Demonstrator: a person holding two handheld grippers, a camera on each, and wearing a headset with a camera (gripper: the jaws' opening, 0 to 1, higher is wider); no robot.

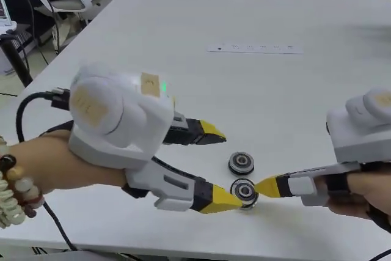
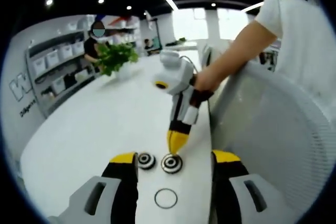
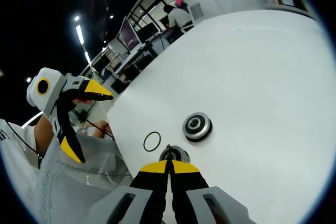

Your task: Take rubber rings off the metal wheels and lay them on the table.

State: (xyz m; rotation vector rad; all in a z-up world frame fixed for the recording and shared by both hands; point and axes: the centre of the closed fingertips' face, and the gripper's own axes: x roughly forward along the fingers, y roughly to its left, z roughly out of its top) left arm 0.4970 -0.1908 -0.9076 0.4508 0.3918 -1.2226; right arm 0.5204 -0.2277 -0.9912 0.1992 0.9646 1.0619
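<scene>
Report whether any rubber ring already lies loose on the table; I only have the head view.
Observer: One does. The left gripper view shows a loose rubber ring flat on the table between the left gripper's open jaws.
Operator: Place it against the wheels.
Observer: In the right gripper view it lies apart from the near metal wheel, at the shut right gripper's tips, and from the far metal wheel.
</scene>
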